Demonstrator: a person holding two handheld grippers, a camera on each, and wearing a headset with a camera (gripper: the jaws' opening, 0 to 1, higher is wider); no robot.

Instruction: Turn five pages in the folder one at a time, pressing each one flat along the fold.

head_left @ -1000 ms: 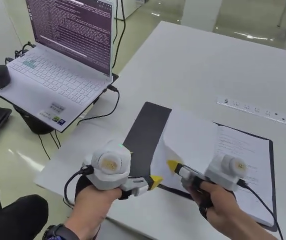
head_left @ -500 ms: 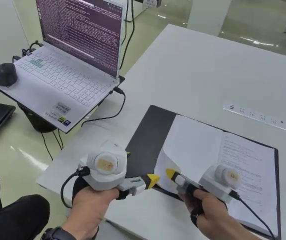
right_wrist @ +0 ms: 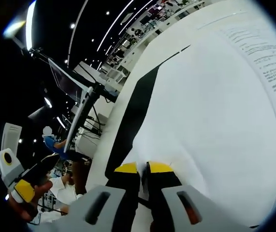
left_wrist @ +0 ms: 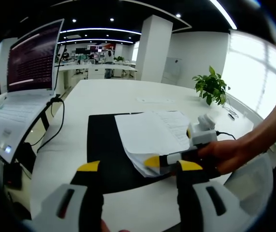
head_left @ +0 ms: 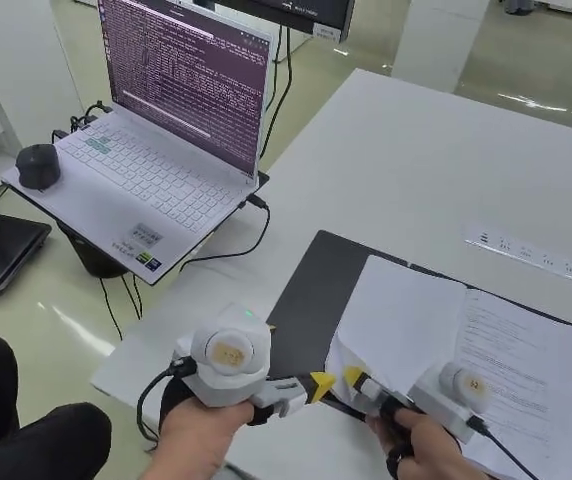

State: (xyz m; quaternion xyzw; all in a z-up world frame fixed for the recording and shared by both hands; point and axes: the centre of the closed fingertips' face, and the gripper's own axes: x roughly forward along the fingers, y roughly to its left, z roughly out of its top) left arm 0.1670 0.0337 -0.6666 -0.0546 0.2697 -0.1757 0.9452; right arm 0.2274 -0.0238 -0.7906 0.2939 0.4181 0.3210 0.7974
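Only our head has moved. The right gripper (head_left: 354, 378) stays pinched shut on the page (head_left: 406, 320) at its near corner, with the sheet arched over the folder (head_left: 311, 300) at the desk (head_left: 416, 150) near edge. The left gripper (head_left: 320, 383) waits wide open and empty, so we judge flattening is still ahead.

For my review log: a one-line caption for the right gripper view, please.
Right claw pinching the corner of a white page above the open black folder.
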